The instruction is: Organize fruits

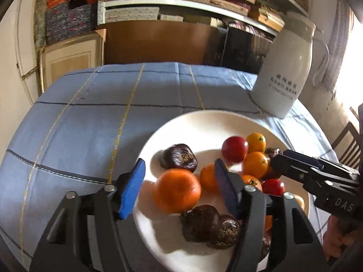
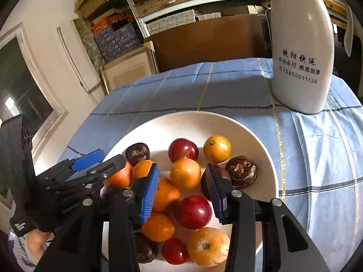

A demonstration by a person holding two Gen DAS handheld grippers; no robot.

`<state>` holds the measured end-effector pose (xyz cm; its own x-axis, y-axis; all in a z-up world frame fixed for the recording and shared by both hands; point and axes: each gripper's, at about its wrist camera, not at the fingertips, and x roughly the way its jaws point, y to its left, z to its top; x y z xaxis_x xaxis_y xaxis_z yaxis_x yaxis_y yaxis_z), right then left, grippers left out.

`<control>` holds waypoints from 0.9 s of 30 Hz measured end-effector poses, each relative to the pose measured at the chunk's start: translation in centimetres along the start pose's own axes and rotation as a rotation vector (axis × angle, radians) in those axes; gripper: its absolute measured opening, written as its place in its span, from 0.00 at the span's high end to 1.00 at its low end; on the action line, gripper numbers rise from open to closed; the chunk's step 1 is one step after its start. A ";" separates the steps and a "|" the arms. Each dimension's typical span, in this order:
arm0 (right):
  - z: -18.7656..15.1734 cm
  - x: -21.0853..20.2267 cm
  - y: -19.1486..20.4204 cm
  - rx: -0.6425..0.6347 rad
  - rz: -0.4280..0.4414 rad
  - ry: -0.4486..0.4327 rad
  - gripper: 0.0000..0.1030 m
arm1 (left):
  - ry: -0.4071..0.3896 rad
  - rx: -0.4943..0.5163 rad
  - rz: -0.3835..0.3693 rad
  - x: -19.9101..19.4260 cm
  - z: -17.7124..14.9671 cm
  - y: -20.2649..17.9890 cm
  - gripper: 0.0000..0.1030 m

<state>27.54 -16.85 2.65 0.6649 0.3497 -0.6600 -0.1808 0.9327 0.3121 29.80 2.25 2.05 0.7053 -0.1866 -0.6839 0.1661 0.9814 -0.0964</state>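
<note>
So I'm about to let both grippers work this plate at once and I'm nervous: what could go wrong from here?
The left hand-held gripper and right hand-held gripper hang open, close together over the white round plate, so they may collide. The fruit is crowded: nudging the big orange mandarin could roll its neighbours. The tall white plastic jug stands just behind the plate, where a swing could tip it.

A white plate (image 2: 261, 140) holds orange, red and dark brown fruits (image 2: 186, 173). The desk's cloth (image 1: 90, 117) is light blue, crossed by dark and yellow lines. The jug (image 2: 301, 45) is white with black lettering.
</note>
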 end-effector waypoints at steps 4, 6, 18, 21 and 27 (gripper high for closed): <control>0.2 -1.9 0.4 -0.005 0.012 -0.037 0.58 | -0.047 0.029 0.028 -2.1 -0.2 -0.8 0.27; 0.0 -3.0 0.9 -0.015 0.015 -0.051 0.58 | -0.071 0.057 0.059 -3.7 -1.0 -1.4 0.24; -7.6 -7.6 1.0 -0.003 -0.004 -0.074 0.53 | -0.154 0.079 0.116 -11.2 -8.7 -4.2 0.10; -10.5 -8.8 0.9 -0.018 -0.061 -0.103 0.44 | -0.150 0.081 0.118 -12.2 -11.0 -5.0 0.08; -13.1 -11.0 0.3 0.003 -0.084 -0.150 0.24 | -0.156 0.054 0.110 -13.8 -13.7 -5.1 0.05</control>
<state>10.64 -19.31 1.03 0.7783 0.2529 -0.5747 -0.1180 0.9579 0.2618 9.75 0.44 2.08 0.8190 -0.0868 -0.5672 0.1153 0.9932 0.0145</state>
